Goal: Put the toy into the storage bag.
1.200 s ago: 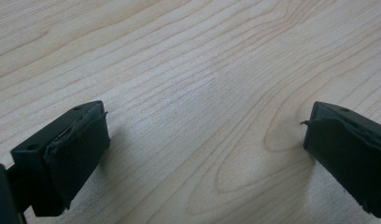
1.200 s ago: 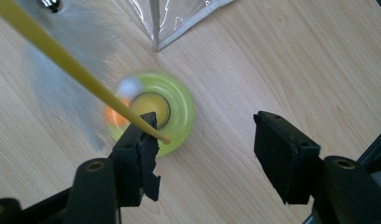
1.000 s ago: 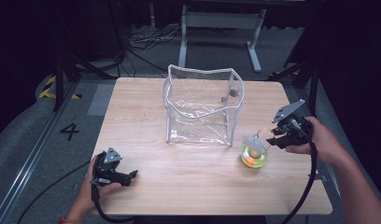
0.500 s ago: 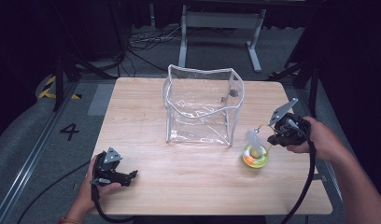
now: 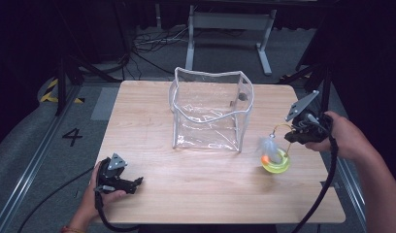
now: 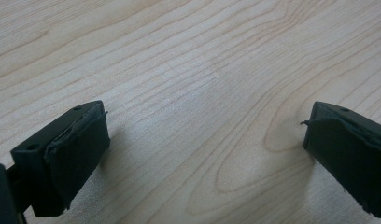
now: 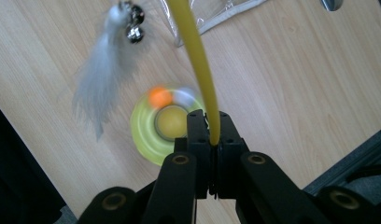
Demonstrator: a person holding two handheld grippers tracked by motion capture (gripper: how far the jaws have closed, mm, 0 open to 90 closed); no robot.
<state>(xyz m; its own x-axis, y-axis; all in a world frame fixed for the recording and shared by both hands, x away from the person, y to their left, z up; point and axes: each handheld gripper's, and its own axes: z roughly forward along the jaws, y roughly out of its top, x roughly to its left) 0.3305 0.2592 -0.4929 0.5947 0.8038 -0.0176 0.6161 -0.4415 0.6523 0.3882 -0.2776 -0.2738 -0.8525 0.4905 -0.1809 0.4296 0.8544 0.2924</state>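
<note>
A cat toy with a yellow-green round base (image 5: pixel 275 162) (image 7: pixel 153 135), an orange ball (image 7: pixel 158 97) and a curved yellow wand (image 7: pixel 196 56) sits at the table's right. A white feather with small bells (image 7: pixel 104 60) (image 5: pixel 269 144) hangs from the wand's tip. My right gripper (image 5: pixel 297 135) (image 7: pixel 210 135) is shut on the wand, above the base. A clear plastic bag (image 5: pixel 210 109) stands open at the table's middle back. My left gripper (image 5: pixel 134 183) (image 6: pixel 202 140) rests open near the front left edge, with bare wood between its fingers.
The wooden table (image 5: pixel 196 194) has open room between the two grippers. The toy base is close to the bag's right front corner. Cables and a metal stand (image 5: pixel 225 29) lie on the floor behind the table.
My right gripper has lifted and shifted slightly right with the wand; the feather swings and the base looks blurred. The left gripper has stayed put.
</note>
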